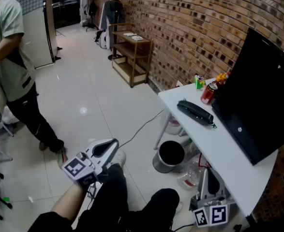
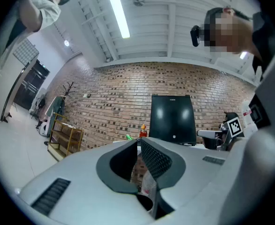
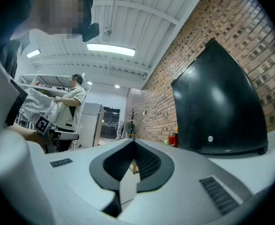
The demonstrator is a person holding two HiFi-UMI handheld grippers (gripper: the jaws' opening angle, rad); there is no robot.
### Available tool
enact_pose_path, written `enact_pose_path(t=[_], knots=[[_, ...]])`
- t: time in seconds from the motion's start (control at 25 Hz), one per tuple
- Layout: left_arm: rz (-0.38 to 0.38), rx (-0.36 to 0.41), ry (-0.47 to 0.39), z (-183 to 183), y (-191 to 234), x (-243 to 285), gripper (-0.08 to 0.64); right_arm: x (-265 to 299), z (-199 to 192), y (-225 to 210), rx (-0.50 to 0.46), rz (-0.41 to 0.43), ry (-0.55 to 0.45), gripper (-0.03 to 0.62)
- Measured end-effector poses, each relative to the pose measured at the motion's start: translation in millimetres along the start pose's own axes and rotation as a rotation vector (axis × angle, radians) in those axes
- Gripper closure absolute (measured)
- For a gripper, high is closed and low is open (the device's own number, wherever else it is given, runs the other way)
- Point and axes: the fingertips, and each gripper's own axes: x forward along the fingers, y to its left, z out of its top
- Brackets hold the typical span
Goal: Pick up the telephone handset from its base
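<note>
A slim black telephone handset (image 1: 195, 112) lay untouched on the smooth white table (image 1: 229, 153); the reach seemed not yet begun. The left gripper (image 1: 113, 145) hung well off the table and the right gripper (image 1: 204, 174) below its edge, ribbed grey jaws pressed together, empty. Next, one would likely need opening over the handset

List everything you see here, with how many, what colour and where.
table: one, white, by brick wall
monitor: one, black, on table
telephone: one, black, on table before monitor
can: one, red, table's far end
bin: one, grey, under table
shelf: one, wooden, along brick wall
bystander: one, pale shirt, far left
left gripper: one, white, shut, over floor
right gripper: one, white, shut, by table's near end
</note>
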Motion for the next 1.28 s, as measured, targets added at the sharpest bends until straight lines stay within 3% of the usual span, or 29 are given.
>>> enact_pose_path(t=[0.36,0.68,0.84,0.96,1.12,1.28], knots=[[-0.054,0.011,-0.016,0.2,36.3,87.3,0.531,62.8,23.6,-42.6,-0.028,0.014,-0.035,0.583],[-0.182,0.018,0.019,-0.9,34.6,166.2,0.531,83.4,15.8,-84.2,-0.038,-0.04,0.006,0.583],[-0.303,0.019,0.041,3.7,8.5,208.7,0.531,91.0,10.1,-100.5,-0.043,-0.057,0.046,0.583],[-0.427,-0.01,0.068,15.5,-21.4,231.8,0.531,95.5,14.5,-107.8,-0.066,-0.057,0.06,0.583],[-0.606,0.008,0.136,16.5,-45.3,257.0,0.531,98.4,18.0,-116.4,-0.1,-0.072,0.074,0.583],[-0.714,0.099,0.159,25.7,-54.9,290.4,0.531,98.9,17.0,-125.5,-0.091,-0.102,0.066,0.583]])
